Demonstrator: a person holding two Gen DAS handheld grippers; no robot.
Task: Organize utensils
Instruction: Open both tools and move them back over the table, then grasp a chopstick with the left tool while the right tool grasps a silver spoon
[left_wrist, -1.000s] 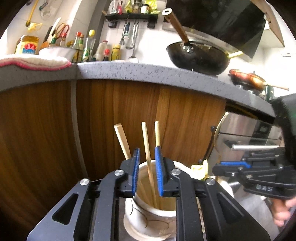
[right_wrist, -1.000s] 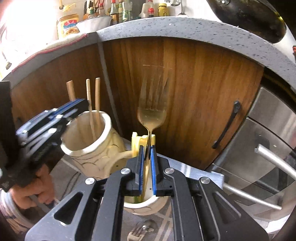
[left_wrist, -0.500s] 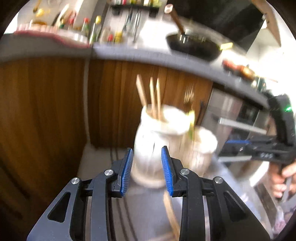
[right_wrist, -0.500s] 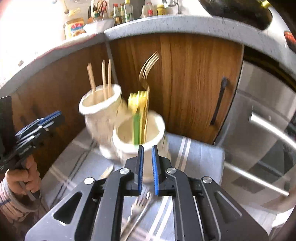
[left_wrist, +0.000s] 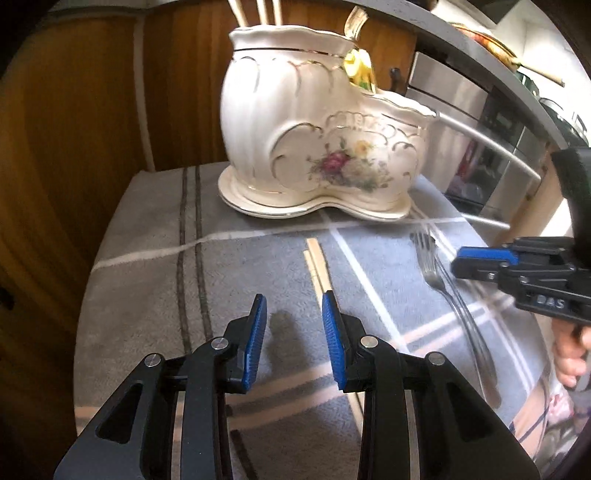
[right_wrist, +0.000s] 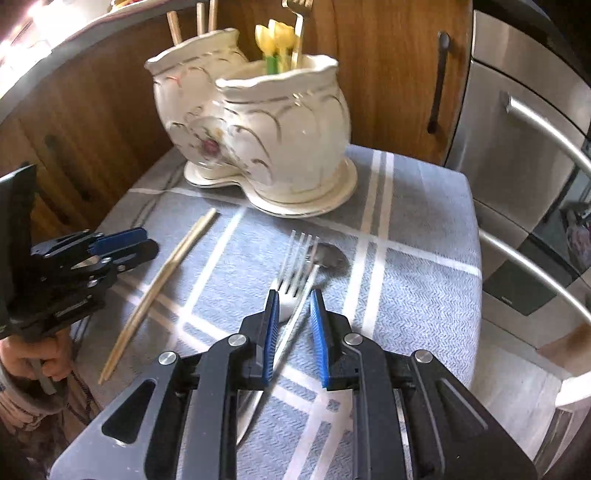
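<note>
A cream ceramic holder (left_wrist: 295, 129) (right_wrist: 280, 122) with two joined pots stands at the back of a grey striped cloth (left_wrist: 147, 266). Its taller pot holds chopsticks (right_wrist: 201, 18); its lower pot holds a gold fork (right_wrist: 299, 22) and yellow-green utensils (right_wrist: 277, 40). A loose pair of chopsticks (left_wrist: 317, 266) (right_wrist: 166, 273) lies on the cloth just ahead of my left gripper (left_wrist: 293, 299) (right_wrist: 125, 243), which is open and empty. A steel fork (right_wrist: 295, 254) (left_wrist: 428, 258) and a spoon (right_wrist: 328, 254) lie under my right gripper (right_wrist: 294, 295) (left_wrist: 476, 258). Its jaws stand slightly apart over their handles without pressing.
Wooden cabinet doors (left_wrist: 74, 110) rise behind the cloth. A steel appliance with bar handles (right_wrist: 535, 129) stands to the right. The cloth's right edge (right_wrist: 474, 258) drops off beside it. A hand (right_wrist: 33, 354) holds the left gripper.
Both grippers dropped from above the holder's pots toward the cloth and tilted downward. The right gripper let go of the gold fork, which now stands in the lower pot. Both jaws widened.
</note>
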